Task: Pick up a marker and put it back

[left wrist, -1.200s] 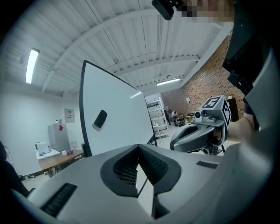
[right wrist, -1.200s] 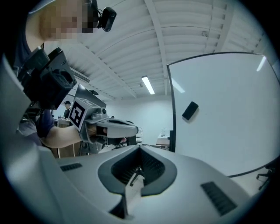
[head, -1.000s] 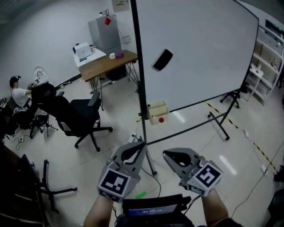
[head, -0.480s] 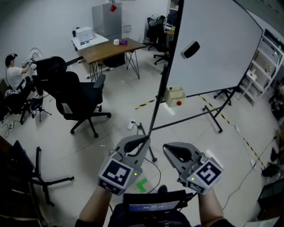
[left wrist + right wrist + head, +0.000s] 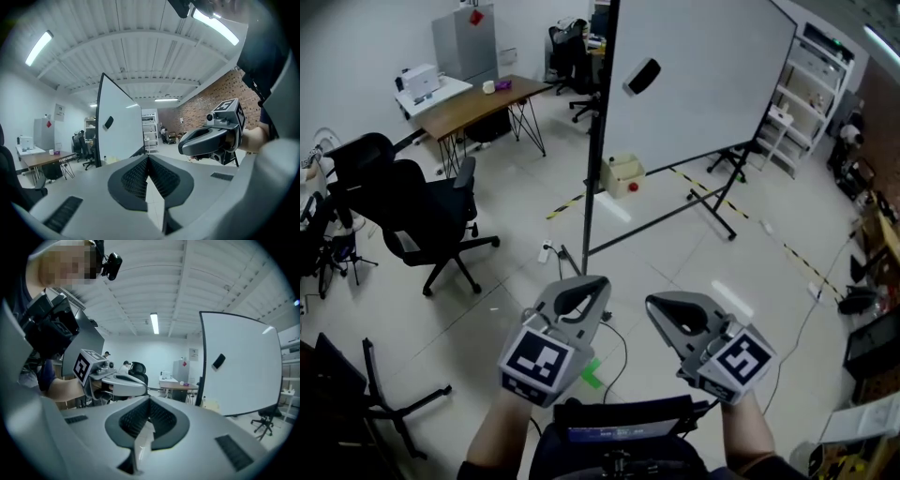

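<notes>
**Object location.** No marker can be made out in any view. The likely store is the cream box (image 5: 623, 173) mounted at the lower edge of the whiteboard (image 5: 703, 84), near its lower left corner beside the upright post. Its contents are too small to read. A black eraser (image 5: 642, 77) sits on the board face near the upper left corner. The board stands on the floor (image 5: 516, 253), well apart from both grippers.

**Handling (assessment).** A whiteboard marker is expected to be light and rigid, with a smooth plastic barrel that may slide or roll under uneven pressure. It is not fragile. Take hold at mid-barrel, with the ribbed pads across the long axis and clear of the cap, so that the cap does not pull off and the body does not pivot.

**Finger state.** The left gripper (image 5: 586, 283) has its fingers (image 5: 133, 178) closed tip to tip with nothing between them. The right gripper (image 5: 661, 302) shows the same condition: its fingers (image 5: 132, 420) meet at the tips and hold nothing. Both grippers point roughly level, side by side, and touch nothing. Either one must open before a pick is possible.
</notes>
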Demonstrator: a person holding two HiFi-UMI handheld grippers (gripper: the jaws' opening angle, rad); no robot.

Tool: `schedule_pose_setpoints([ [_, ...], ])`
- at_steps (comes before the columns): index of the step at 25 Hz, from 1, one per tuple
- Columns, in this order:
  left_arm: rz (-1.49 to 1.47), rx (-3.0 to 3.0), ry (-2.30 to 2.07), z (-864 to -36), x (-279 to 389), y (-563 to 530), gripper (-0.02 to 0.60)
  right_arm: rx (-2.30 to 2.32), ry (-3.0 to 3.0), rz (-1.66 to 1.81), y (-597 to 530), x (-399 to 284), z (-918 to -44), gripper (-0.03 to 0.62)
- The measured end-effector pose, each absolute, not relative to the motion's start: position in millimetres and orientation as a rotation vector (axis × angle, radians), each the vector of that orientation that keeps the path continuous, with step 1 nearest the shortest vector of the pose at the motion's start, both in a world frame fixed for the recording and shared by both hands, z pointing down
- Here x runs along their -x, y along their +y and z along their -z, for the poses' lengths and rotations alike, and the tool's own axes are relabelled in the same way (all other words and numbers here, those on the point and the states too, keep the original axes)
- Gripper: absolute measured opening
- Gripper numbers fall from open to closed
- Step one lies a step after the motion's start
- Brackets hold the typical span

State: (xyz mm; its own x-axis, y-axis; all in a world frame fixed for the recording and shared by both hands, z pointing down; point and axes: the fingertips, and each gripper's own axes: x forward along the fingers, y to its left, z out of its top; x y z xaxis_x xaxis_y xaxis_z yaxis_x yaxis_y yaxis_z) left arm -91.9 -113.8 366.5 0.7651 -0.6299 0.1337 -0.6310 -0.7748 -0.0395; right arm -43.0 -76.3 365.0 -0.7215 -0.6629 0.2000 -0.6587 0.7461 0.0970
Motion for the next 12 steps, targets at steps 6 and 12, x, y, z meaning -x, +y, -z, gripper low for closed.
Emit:
schedule_pose_setpoints([
  [6,-0.276,-2.963,-0.978,-371,25,-82,0.0,-1.152,-2.72,-0.032,-41,-30,-376,0.012],
  [12,-0.348,-2.973,-0.938,-379,-77,-34,0.0,-1.193,-2.717,-0.099,7,-135,-389,0.012],
])
